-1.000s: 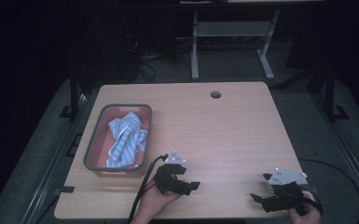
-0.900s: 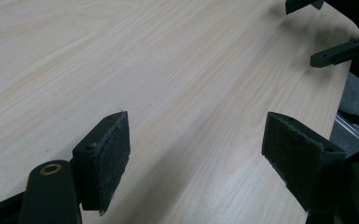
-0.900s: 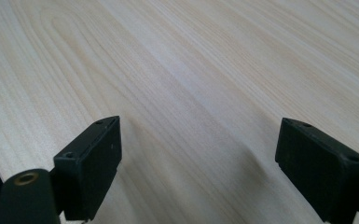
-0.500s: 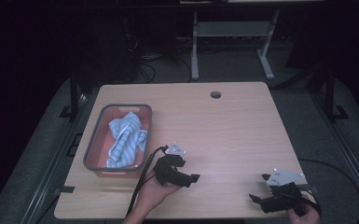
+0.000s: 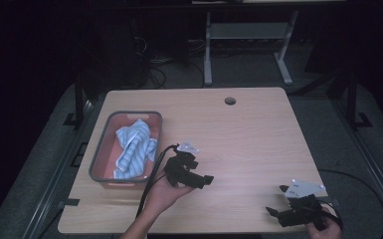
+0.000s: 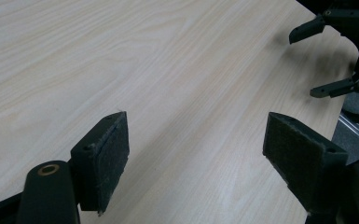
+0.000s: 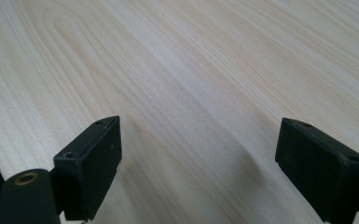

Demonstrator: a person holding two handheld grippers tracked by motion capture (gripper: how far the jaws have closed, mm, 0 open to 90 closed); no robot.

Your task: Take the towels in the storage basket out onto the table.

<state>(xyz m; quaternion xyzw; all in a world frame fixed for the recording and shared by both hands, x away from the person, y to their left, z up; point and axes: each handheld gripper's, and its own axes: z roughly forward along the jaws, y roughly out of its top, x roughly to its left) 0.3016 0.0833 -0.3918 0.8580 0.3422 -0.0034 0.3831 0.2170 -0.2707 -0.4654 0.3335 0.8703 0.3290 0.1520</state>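
Observation:
My left gripper (image 5: 201, 174) is held in a hand just above the wooden table (image 5: 258, 139), near its front middle and right of the tray, with its jaws pointing right. In the left gripper view the left gripper (image 6: 196, 135) is open with nothing but bare wood between the pads. My right gripper (image 5: 277, 200) is at the table's front right corner, pointing left. In its own view the right gripper (image 7: 198, 140) is open and holds nothing. The right gripper (image 6: 335, 51) also appears farther off in the left gripper view, its jaws apart.
A grey-rimmed pink tray (image 5: 99, 154) sits at the table's left and holds a crumpled blue-and-white striped cloth (image 5: 134, 142). A cable hole (image 5: 230, 101) lies near the far edge. A black cable (image 5: 151, 174) trails from the left gripper. A metal frame (image 5: 248, 35) stands beyond the table.
My left gripper has moved forward from the table's front edge, keeping close beside the tray. My right gripper has barely shifted.

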